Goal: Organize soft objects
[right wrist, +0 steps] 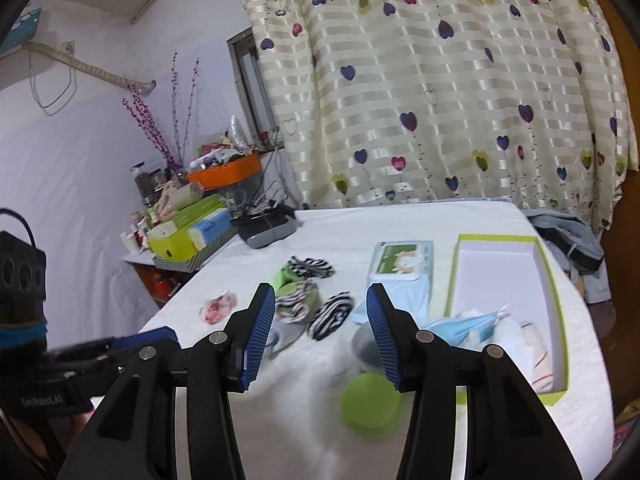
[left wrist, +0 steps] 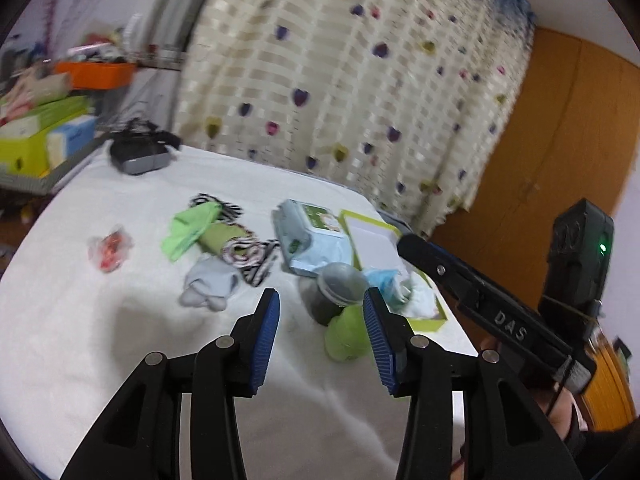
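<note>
The left wrist view's curtain [left wrist: 360, 80] and shelf clutter [left wrist: 48, 112] at ten o'clock are smearing with motion blur. The right gripper [right wrist: 322, 320] is hiding part of the grey cup [right wrist: 362, 348]; the green lid [right wrist: 370, 404] at six o'clock is blurring. The box's [right wrist: 556, 280] contents are showing too indistinctly to identify.

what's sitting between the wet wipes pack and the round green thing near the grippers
A dark grey cup lies between the wet wipes pack and the round green thing, clearest in the right wrist view; the left wrist view shows it too.
</note>
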{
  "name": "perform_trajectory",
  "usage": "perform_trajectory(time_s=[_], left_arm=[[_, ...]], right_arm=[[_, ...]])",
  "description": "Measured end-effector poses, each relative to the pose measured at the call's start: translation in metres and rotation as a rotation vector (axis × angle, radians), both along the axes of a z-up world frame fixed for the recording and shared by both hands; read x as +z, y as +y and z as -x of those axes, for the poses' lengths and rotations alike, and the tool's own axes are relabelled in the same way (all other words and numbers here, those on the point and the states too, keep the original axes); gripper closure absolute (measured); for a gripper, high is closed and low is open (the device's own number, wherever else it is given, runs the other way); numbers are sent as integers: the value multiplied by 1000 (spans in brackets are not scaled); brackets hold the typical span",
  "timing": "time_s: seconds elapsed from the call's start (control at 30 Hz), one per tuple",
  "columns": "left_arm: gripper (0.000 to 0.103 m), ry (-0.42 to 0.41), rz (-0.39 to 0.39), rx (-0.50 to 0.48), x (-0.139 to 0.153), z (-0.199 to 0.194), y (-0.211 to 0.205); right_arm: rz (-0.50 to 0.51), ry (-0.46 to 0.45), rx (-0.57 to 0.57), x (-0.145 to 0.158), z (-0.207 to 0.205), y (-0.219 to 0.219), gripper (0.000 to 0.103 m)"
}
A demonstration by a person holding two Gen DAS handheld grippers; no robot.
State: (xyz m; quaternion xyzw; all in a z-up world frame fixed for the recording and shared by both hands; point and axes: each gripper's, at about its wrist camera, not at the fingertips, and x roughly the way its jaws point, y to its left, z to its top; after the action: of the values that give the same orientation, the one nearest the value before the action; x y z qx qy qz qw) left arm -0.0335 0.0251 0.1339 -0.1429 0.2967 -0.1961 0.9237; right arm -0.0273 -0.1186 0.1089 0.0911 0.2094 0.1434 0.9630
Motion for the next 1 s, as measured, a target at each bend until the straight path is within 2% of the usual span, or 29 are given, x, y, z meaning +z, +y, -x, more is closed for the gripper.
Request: perform_trajectory(time_s=[0.13,0.27,0.37,0.5,0.6,0.83,0.93,1.0], left_arm=[[59,10,100,121,-13,14,11],[55,30,157,238,-25,24,20],[55,74,230,274,-37,24,23],[55,79,276,272,-41,22,22],[55,59,271,291,-33,23,22],[55,-13,197,479,-20,31,18],[55,0,170,525,-20,31,8],[55,-2,136,529,-19,32,-1]], right_arm=[[-2,37,7,-14,4,10,54],[-27,80,-36,-29,5,16,54],[-69,98,-38,-34,8,22,54],[-141,89,29,-33,15,30,54],[-168,94,23,-29,17,31,54],[-174,170,-78,-29,11,31,54],[-203,237,-99,-37,6,27,54],[-201,244,-92,-41,4,27,54]])
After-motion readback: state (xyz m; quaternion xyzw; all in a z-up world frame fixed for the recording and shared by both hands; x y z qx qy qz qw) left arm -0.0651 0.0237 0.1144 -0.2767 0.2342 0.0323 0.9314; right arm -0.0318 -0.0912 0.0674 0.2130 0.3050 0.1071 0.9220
